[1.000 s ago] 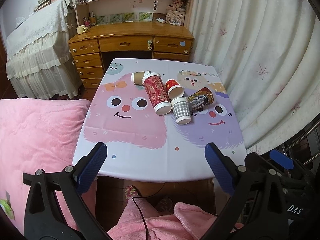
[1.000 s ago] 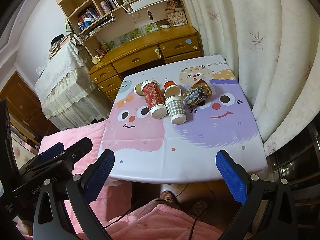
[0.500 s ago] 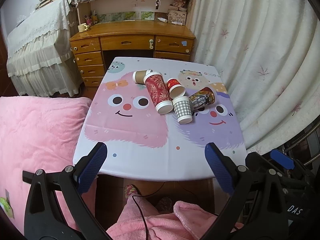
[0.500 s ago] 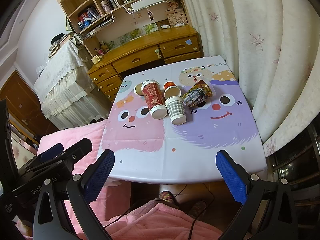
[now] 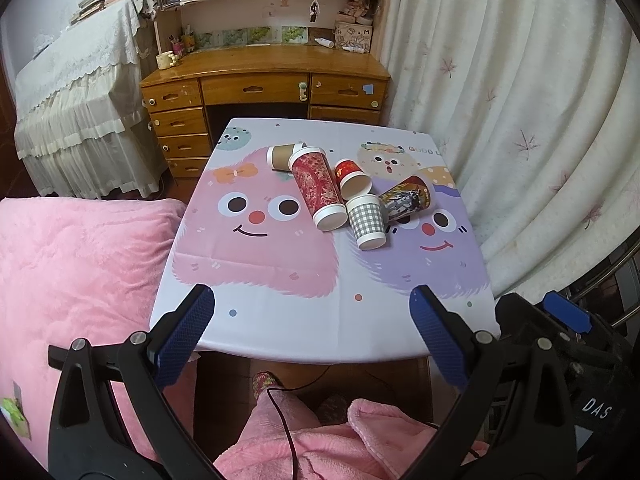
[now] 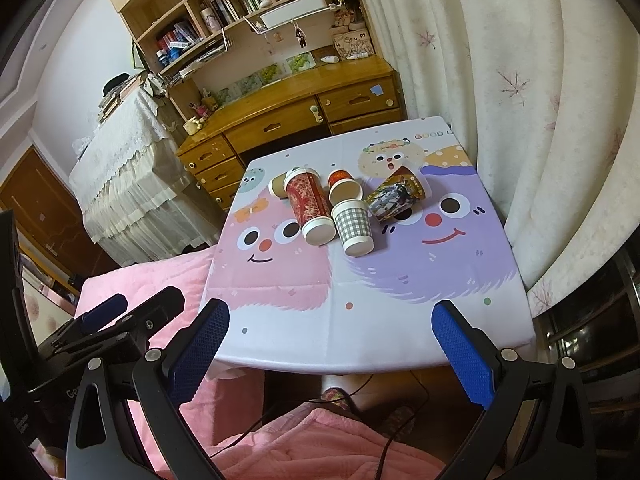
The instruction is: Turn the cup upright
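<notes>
Several paper cups lie on their sides in a cluster on the table with the cartoon cloth (image 5: 256,272) (image 6: 400,320): a tall red patterned cup (image 5: 318,190) (image 6: 310,208), a grey checked cup (image 5: 366,220) (image 6: 353,226), a small red cup (image 5: 352,178) (image 6: 344,188), a dark picture cup (image 5: 406,198) (image 6: 396,196) and a brown cup (image 5: 282,156) (image 6: 278,184). My left gripper (image 5: 312,332) is open and empty, held above the table's near edge. My right gripper (image 6: 330,344) is open and empty, also at the near edge, well short of the cups.
A wooden desk (image 5: 264,80) with shelves stands behind the table. White curtains (image 5: 520,120) hang on the right. A pink blanket (image 5: 72,280) lies left of the table. A cloth-covered piece of furniture (image 5: 76,100) stands at the back left.
The left gripper has tilted up and drawn slightly closer, so the table sits lower in its view. The right gripper and the cups have hardly moved.
</notes>
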A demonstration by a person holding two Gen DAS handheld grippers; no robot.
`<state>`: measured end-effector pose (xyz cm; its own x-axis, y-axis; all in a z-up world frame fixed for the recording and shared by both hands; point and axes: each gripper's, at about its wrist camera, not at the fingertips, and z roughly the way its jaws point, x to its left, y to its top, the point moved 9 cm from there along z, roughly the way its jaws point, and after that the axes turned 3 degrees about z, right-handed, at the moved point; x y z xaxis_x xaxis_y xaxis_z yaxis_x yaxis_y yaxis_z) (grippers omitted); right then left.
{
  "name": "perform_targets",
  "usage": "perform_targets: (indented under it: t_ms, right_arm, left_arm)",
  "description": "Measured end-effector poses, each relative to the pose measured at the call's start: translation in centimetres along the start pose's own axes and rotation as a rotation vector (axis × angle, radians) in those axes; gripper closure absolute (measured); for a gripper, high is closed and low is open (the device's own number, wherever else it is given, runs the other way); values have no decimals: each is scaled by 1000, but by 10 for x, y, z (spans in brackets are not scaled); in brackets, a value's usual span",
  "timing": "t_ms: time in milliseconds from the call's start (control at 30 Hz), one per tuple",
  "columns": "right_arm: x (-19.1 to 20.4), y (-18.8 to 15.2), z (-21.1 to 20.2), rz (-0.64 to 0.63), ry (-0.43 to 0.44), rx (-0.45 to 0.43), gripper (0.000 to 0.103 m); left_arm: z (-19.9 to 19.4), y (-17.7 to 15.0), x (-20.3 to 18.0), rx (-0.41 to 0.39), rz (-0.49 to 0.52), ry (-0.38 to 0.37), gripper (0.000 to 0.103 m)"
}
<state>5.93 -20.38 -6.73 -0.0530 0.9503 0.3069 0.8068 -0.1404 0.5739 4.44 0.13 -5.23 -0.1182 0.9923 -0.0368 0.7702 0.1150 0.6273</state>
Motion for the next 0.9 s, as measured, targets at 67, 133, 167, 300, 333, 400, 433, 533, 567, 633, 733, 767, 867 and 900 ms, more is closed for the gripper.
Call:
perform_targets:
  t_ms: [67, 133, 167, 300, 333, 400, 433, 533, 567, 633, 733, 767, 867, 900]
  right_arm:
    - [-1, 1, -2, 1, 7, -3, 1]
    - [-1, 1, -4, -1, 14, -9, 1]
    - [0, 0, -5, -4, 16, -13, 1]
    - [-1, -1, -6, -18, 25, -21, 1]
    - [-1, -3, -6, -20, 25, -23, 1]
    - [1, -5, -8, -24, 25, -30, 1]
    - [1, -6, -9, -26, 27, -33, 1]
    - [5, -6, -10, -31, 39, -36, 1]
    - [7, -5, -10, -36, 44, -36, 1]
    - [11, -2, -11, -46, 47, -45, 1]
    - [20, 5, -14, -60, 53, -69, 1]
    - [25, 8, -15, -66, 50, -79, 1]
    - [34, 18, -16, -89, 38, -113, 1]
    - [36, 20, -16, -102, 23, -125, 1]
  left_arm:
    - [-2, -1, 1, -6, 0, 5, 6]
    - [-4, -2, 1, -13, -2, 8, 6]
    - [-6, -3, 1, -17, -4, 10, 6]
    - [-11, -5, 0, -23, -10, 18, 6]
    - [-12, -5, 0, -26, -10, 19, 6]
    - [-14, -5, -1, -30, -6, 21, 7]
    - [-16, -5, -1, -35, -2, 26, 7]
    - [-19, -2, -1, -43, 13, 44, 7]
    - [-20, -1, 0, -46, 17, 48, 7]
    - [-23, 3, 0, -58, 34, 60, 7]
    - [-27, 13, 1, -75, 51, 70, 7]
    - [-28, 15, 2, -79, 52, 67, 7]
    - [-28, 24, 6, -86, 57, 49, 7]
    - [-27, 27, 8, -82, 62, 43, 7]
